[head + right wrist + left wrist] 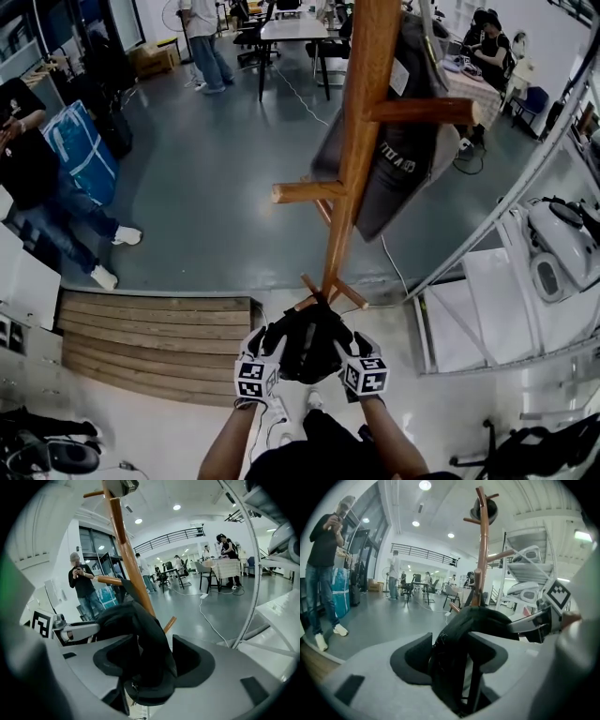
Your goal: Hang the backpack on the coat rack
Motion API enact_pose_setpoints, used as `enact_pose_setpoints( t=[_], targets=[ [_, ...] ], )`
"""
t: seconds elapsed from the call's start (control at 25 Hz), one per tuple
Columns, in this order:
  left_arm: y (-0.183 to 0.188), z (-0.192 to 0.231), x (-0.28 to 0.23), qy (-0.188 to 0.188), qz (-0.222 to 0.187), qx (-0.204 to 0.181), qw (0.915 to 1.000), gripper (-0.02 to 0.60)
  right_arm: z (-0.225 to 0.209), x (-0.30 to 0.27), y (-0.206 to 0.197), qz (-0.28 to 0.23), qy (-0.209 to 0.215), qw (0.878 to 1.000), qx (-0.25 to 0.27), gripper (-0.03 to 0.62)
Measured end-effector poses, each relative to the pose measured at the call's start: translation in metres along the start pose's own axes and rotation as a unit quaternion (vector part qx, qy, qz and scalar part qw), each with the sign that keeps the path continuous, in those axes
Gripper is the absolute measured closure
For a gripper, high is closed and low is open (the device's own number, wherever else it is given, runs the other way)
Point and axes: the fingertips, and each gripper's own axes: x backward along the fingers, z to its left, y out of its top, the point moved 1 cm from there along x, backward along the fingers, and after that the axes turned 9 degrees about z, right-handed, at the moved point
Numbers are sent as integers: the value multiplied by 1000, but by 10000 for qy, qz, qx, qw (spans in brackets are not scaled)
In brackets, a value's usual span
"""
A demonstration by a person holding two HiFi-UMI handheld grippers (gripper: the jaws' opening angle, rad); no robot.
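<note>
Finds the left tool (451,659) spread wide, with a black band of the backpack (307,349) upright between the pads (412,660) and a gap open on one side, so not clamped. Finds the right tool (154,660) just as wide, with black fabric draped loosely through the gap and no squeeze on it either. Places the backpack between the two tools, near, right against the lower stretch of the coat rack (361,122), among short splayed pegs (352,294). Cannot tell a strap hooked over a peg from one merely leaning there.

Reads as the letting-go step of the hang. Calls next for drawing both tools back toward the near side, straight and slow, without catching fabric on a pad. Calls also for a check on the backpack hanging unaided, and for a fresh grip on any sag.

Counts two tools, one black backpack, one coat rack. Counts one grey bag (403,159) already hanging high on the right of the coat rack. Counts at least four pegs in the head view. Counts at least three people (28,155) on the far floor (216,169), one blue bag (80,150) at the far left, and one table (295,28) farther off.
</note>
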Motion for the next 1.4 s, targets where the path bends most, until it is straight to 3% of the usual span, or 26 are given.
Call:
enact_pose_setpoints(
  t=[0.32,0.68,0.88,1.24,1.4],
  targets=[
    [-1,-12,46,-3,-296,137,9995,342,21,40,-10,-301,-136,9995,4,368],
    [-21,-29,113,-119,-433,343,9984,345,69,80,-46,-305,-51,9995,-93,394],
    [-37,-32,158,-155,-508,370,9979,373,106,104,-67,-391,24,9991,-148,452],
    [-64,-40,233,-110,-567,400,9975,432,157,150,-108,-462,57,9985,-297,493],
    [-66,-43,256,77,-652,387,9971,507,172,170,-118,-515,56,9983,-259,527]
  ],
)
